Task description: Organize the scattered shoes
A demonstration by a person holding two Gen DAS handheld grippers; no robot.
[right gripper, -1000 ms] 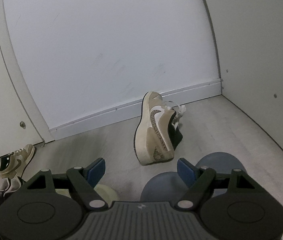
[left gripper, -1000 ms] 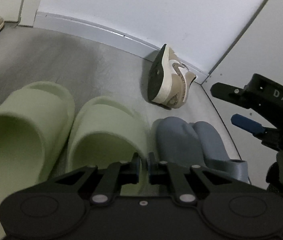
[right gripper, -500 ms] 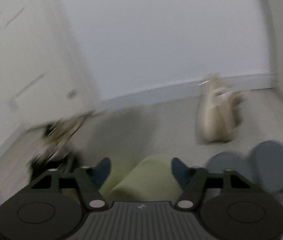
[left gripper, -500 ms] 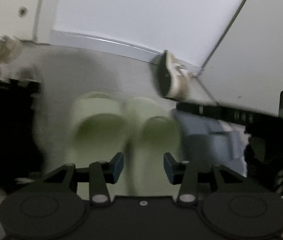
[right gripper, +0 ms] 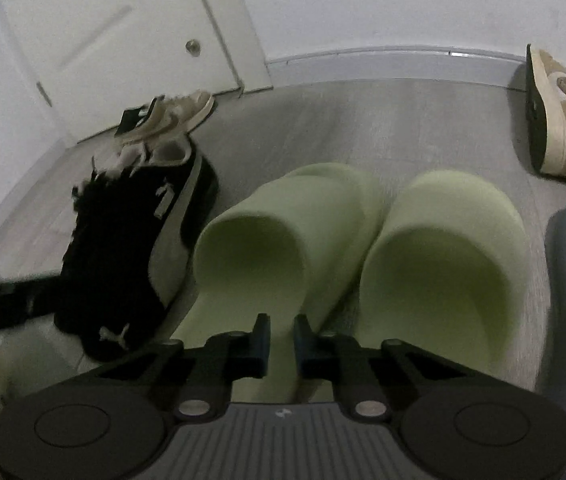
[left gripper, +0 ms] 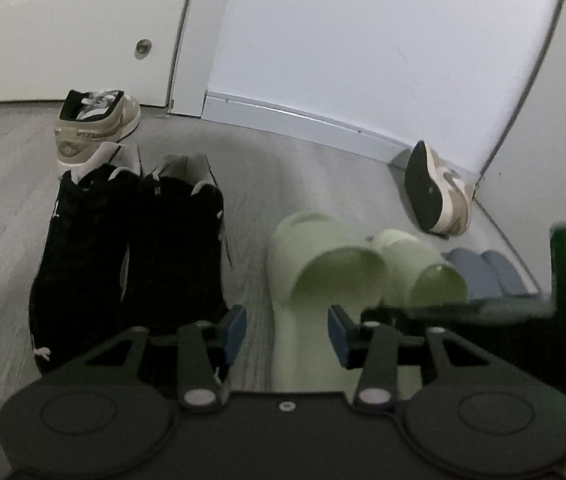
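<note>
Since a second ago both views are swinging leftward, so the black sneakers [left gripper: 131,248] and the tan sneaker by the door [left gripper: 97,124] are now showing. The left hand-held gripper [left gripper: 286,330], pinched together earlier, is now standing with its jaws apart and holding nothing. The right hand-held gripper [right gripper: 281,346], open earlier, is now nearly together over the heel end of the left green slide [right gripper: 279,248]; whether it is actually pinching the slide cannot be told.

The green slides are sitting side by side on the floor [left gripper: 303,168], the second one [right gripper: 447,256] just beside the grey-blue slippers [left gripper: 483,276]. The other tan sneaker [left gripper: 437,190] is lying on its side in the floor's far right corner against the baseboard [left gripper: 303,120]. Both hand-held grippers are hovering low, pointing toward the wall.
</note>
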